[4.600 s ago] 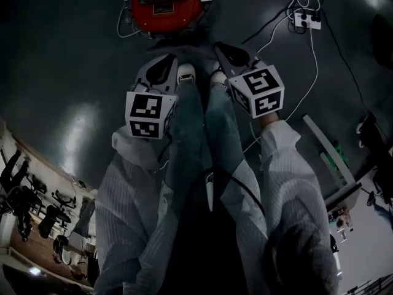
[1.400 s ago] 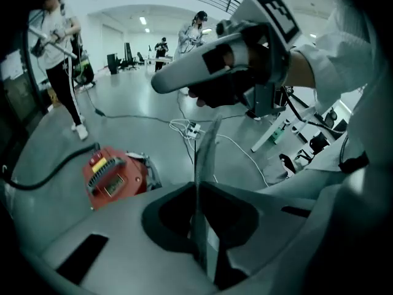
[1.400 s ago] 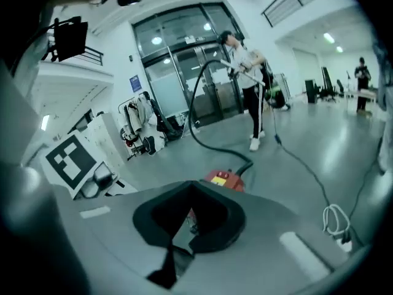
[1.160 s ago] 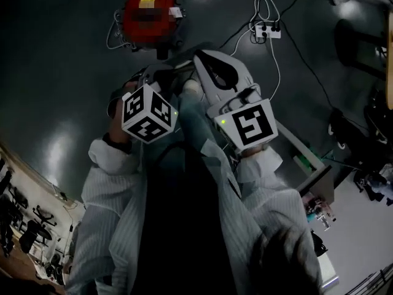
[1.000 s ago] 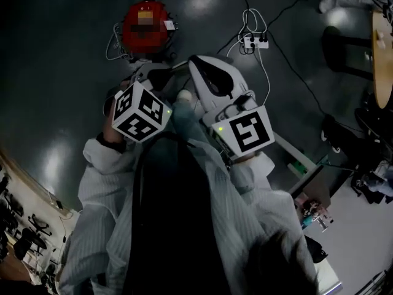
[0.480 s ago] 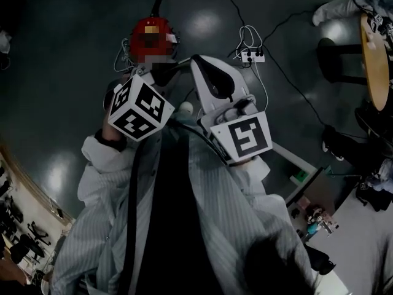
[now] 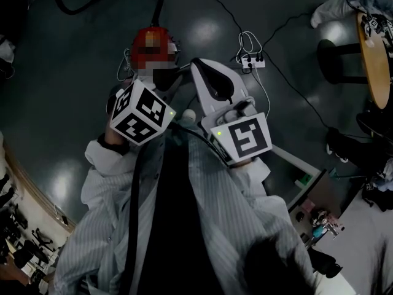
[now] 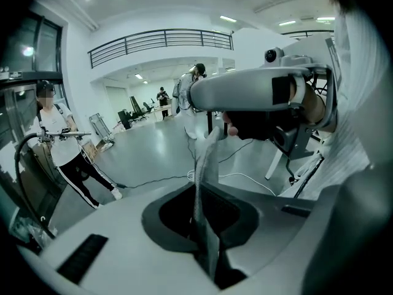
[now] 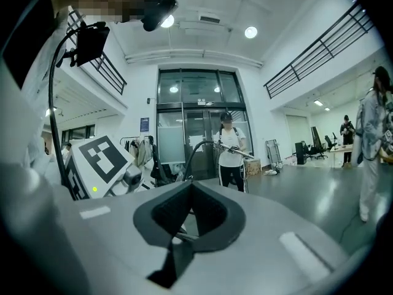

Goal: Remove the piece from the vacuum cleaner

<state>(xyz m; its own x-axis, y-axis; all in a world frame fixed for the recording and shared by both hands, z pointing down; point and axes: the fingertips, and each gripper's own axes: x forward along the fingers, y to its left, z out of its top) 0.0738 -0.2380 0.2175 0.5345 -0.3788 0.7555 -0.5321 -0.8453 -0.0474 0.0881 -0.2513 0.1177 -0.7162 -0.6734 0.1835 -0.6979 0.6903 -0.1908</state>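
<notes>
Pinching a thin grey piece (image 8: pixel 206 165) in the left gripper (image 8: pixel 204 223), with the jaws almost together and pressing on both flat faces; holding it clear of the red vacuum cleaner (image 7: pixel 150 35), with only open floor showing behind it in the left gripper view. Looking at it edge-on there, so seeing little more than a finely ribbed sliver; running its long axis straight out along the line of the jaws, poking the far end past the fingertips and up toward the gloved right hand (image 8: pixel 264 125), burying the near end in the slot between the jaws. Not managing to pick the piece out in the head view; probably hiding it behind the left marker cube (image 7: pixel 141 112), just on the near side of the vacuum cleaner.

Reaching the left arm out in a striped sleeve (image 7: pixel 104 171); tilting that gripper down and away toward the vacuum cleaner's near edge. Carrying the right gripper (image 9: pixel 187 229) just to the right of the vacuum cleaner in the head view, aiming it away past the machine and closer to level; squeezing its jaws fully together on nothing at all; crossing its grey body sideways above the piece's far end in the left gripper view, with the hand wrapped underneath.
</notes>
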